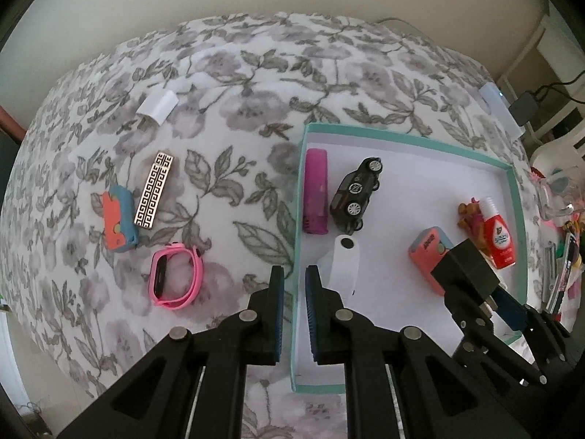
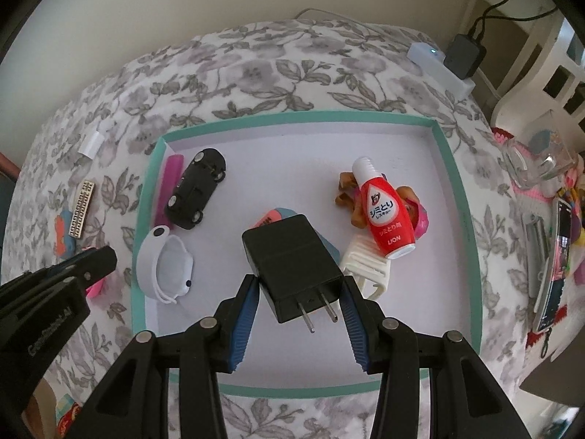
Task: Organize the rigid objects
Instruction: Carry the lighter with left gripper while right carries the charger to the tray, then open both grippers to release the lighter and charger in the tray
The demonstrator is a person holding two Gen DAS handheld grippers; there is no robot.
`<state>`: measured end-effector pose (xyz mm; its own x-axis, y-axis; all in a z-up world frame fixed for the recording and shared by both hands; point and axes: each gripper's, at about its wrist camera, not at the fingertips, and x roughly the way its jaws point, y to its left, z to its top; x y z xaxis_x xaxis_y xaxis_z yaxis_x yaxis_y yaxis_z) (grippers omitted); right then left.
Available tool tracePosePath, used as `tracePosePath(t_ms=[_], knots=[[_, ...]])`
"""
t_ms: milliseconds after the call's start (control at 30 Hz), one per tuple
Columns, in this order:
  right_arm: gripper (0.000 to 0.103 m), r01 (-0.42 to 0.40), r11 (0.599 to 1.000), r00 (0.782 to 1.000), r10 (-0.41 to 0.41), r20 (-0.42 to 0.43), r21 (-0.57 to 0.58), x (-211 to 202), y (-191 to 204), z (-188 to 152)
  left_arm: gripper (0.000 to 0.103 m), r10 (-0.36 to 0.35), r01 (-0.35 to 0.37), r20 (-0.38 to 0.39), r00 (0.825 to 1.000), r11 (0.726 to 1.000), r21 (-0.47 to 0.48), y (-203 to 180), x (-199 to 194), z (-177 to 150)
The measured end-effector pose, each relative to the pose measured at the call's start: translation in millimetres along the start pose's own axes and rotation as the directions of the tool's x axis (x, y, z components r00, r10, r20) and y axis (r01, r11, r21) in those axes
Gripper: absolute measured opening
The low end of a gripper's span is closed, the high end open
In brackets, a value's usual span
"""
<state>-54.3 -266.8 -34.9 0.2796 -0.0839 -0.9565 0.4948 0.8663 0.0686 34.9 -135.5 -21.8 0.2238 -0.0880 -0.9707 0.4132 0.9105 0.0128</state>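
Note:
A teal-rimmed white box (image 2: 292,115) lies on the floral bedspread. My right gripper (image 2: 298,281) hangs over it, shut on a black plug charger (image 2: 289,259) with its prongs pointing back at me. In the box are a red bottle (image 2: 385,212), a black toy car (image 2: 195,188), a magenta case (image 1: 316,190), a white wristband (image 2: 161,259) and an orange-blue block (image 2: 270,217). My left gripper (image 1: 294,270) is shut and holds nothing, over the box's left wall. Left of the box lie a pink watch (image 1: 175,278), a gold patterned bar (image 1: 153,190) and an orange-blue toy (image 1: 119,219).
A white paper piece (image 1: 158,106) lies far left on the bedspread (image 1: 256,73). A white power strip (image 2: 438,66) with a black adapter (image 2: 464,55) sits at the back right corner. A glass mug (image 2: 537,161) and a phone (image 2: 555,263) crowd the right edge.

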Motion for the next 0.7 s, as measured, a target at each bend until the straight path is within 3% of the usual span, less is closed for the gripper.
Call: tracePosePath(t_ms=[300, 567, 667, 700], knots=[[0.049, 0.015, 1.000, 1.000, -0.015, 0.012, 0.001, -5, 1, 2, 0.013, 0.012, -0.012, -0.026, 1.000, 1.000, -0.023, 6, 6, 0], [0.058, 0.030, 0.999, 0.999, -0.029, 0.029, -0.012, -9, 5, 5, 0.031, 0.022, -0.024, -0.042, 0.999, 0.999, -0.048, 12, 10, 1], [0.064, 0.033, 0.999, 0.999, -0.033, 0.036, -0.012, -9, 6, 5, 0.056, 0.030, -0.033, -0.049, 0.998, 0.997, -0.063, 14, 12, 1], [0.071, 0.037, 0.999, 0.999, -0.037, 0.040, -0.010, -10, 6, 6, 0.068, 0.034, -0.038, -0.053, 0.998, 0.997, -0.071, 16, 13, 1]])
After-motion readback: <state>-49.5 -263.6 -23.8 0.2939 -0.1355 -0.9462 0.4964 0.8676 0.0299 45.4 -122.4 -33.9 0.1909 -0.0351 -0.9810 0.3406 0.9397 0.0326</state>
